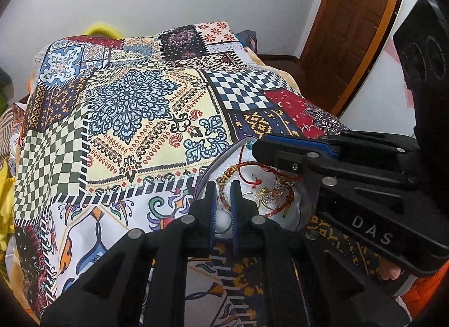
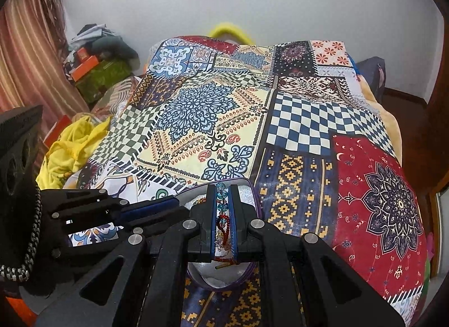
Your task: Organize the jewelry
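Observation:
A shallow dish with a purple rim [image 1: 224,155] and white lining lies on the bed near its front edge. It holds a tangle of jewelry: a red cord bracelet [image 1: 247,175], gold rings [image 1: 266,197] and a strand of blue and red beads [image 2: 221,199]. My left gripper [image 1: 223,188] hangs just over the dish's near side, jaws shut with nothing in them. My right gripper [image 2: 223,190] points down over the same dish, also shut and empty; the beads show through the slit between its fingers. The two grippers sit close together, the left gripper [image 2: 178,204] coming in from the left beside the right one.
A patchwork bedspread [image 1: 134,108] covers the bed. Yellow cloth [image 2: 70,147] lies bunched at the bed's left side, with boxes and clothes [image 2: 95,68] and a curtain [image 2: 25,54] beyond. A wooden door [image 1: 353,18] stands to the right.

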`<state>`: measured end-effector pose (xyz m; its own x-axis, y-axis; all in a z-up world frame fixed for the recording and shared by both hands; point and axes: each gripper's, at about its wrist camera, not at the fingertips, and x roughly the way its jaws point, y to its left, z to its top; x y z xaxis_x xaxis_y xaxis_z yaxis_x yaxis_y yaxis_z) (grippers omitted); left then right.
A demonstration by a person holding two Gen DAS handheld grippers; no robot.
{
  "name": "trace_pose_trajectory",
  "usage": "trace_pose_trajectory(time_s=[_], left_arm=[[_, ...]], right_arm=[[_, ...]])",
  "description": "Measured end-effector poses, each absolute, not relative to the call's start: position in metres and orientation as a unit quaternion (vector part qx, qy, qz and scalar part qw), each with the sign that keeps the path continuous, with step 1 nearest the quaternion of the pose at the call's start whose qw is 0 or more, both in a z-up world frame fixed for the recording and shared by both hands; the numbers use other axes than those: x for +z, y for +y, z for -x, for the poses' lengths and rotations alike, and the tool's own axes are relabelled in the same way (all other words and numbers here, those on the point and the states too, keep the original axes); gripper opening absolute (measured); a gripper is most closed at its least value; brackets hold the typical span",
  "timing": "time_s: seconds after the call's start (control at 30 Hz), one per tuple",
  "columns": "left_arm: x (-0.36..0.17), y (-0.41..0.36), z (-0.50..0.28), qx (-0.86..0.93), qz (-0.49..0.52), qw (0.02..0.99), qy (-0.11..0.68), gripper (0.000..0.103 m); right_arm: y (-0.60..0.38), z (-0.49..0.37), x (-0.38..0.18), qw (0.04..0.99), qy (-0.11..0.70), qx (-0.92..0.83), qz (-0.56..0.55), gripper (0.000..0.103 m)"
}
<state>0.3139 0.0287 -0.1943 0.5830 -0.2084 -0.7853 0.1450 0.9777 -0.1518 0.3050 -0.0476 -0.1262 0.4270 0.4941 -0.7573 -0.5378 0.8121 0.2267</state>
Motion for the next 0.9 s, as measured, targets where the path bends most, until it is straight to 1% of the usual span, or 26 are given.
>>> trace_pose_trajectory(time_s=[0.27,0.4,0.5,0.63,0.7,0.87,0.9], left_arm=[[-0.189,0.033,-0.304,-0.100,0.053,0.889,0.443,0.009],[-0.175,0.034,-0.293,-0.088,0.051,0.897,0.430,0.010],[-0.156,0.037,-0.281,-0.079,0.052,0.908,0.409,0.014],[-0.116,0.038,-0.256,-0.071,0.050,0.928,0.363,0.014],[-0.091,0.038,-0.239,-0.069,0.049,0.939,0.333,0.017],[-0.028,0.031,-0.182,-0.061,0.038,0.969,0.236,0.031],[-0.016,0.030,-0.167,-0.059,0.037,0.975,0.213,0.032]], right_arm=[[-0.048,-0.303,-0.121,0.836,0.453,0.309,0.024,0.009],[-0.052,-0.291,-0.106,0.847,0.433,0.305,0.032,0.009],[-0.057,-0.280,-0.091,0.858,0.413,0.302,0.036,0.009],[-0.068,-0.258,-0.061,0.881,0.367,0.297,0.038,0.009],[-0.074,-0.243,-0.041,0.896,0.332,0.291,0.038,0.009],[-0.095,-0.192,0.016,0.931,0.227,0.284,0.026,0.009],[-0.099,-0.180,0.026,0.936,0.207,0.282,0.024,0.009]])
